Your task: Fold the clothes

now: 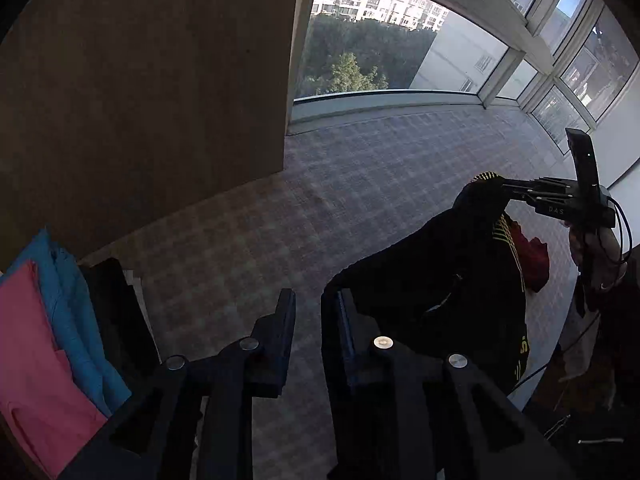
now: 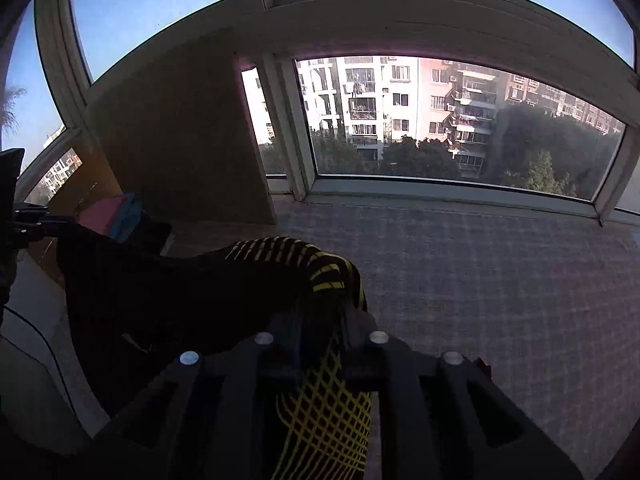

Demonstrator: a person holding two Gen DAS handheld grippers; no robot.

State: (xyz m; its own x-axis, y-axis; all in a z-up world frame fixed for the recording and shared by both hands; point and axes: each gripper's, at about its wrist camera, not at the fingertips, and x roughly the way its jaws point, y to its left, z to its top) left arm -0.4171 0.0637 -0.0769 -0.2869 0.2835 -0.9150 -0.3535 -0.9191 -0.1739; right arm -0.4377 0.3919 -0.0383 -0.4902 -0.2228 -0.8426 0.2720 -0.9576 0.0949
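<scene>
Black garment (image 1: 432, 280) with yellow trim hangs above the checked surface (image 1: 360, 184), its upper edge running from the right tongs (image 2: 320, 320), pinching the striped hem, leftward toward the left tongs (image 1: 308, 320), spread with cloth against one finger.

The garment (image 1: 432, 280), a black one with a yellow grid pattern along its edge and a red part behind, hangs lifted above the checked floor (image 1: 360, 184), stretched and sagging between two high corners, while folded pink and blue clothes (image 1: 44, 340) lie stacked beside that floor.
</scene>
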